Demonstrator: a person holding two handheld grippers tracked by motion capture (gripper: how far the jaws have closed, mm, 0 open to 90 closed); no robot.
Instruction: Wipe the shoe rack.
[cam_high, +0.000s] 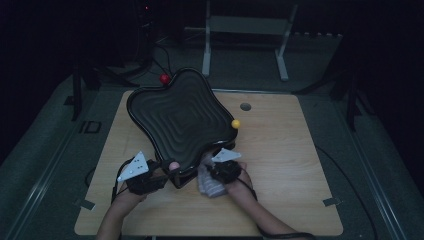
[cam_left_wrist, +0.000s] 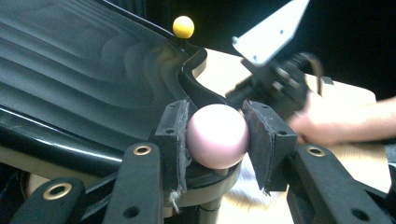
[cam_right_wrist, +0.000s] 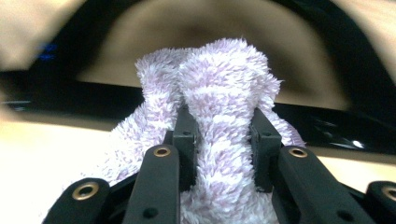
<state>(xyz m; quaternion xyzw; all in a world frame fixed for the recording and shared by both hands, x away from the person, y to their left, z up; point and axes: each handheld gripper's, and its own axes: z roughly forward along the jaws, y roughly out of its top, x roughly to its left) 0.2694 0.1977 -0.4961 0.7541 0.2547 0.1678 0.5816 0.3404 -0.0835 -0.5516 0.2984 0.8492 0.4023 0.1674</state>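
**Op:** Forearms come in nearest in the high view, mine at the near table edge. My left gripper sits at the near corner of the black tray, which is tilted up off the wood; my right gripper is just right of it with the purple cloth bunched beneath.

**Sup:** Knobs on the tray?

**Op:** A red ball at the far corner, a yellow ball at the right one.

**Sup:** Left gripper view?

**Op:** My left gripper pinches a pink ball on the tray's near corner, pads pressed on both sides. That knob looks smooth and hard, so I judge it slippery; clamping at its widest part is the safe hold. The tray is glossy, ridged and looks stiff, probably light.

**Sup:** Right gripper view?

**Op:** My right gripper is closed on a fold of the cloth, fluffy, pale purple and white. It looks soft and light, and will drag rather than slide. The tray's rim is blurred just beyond.
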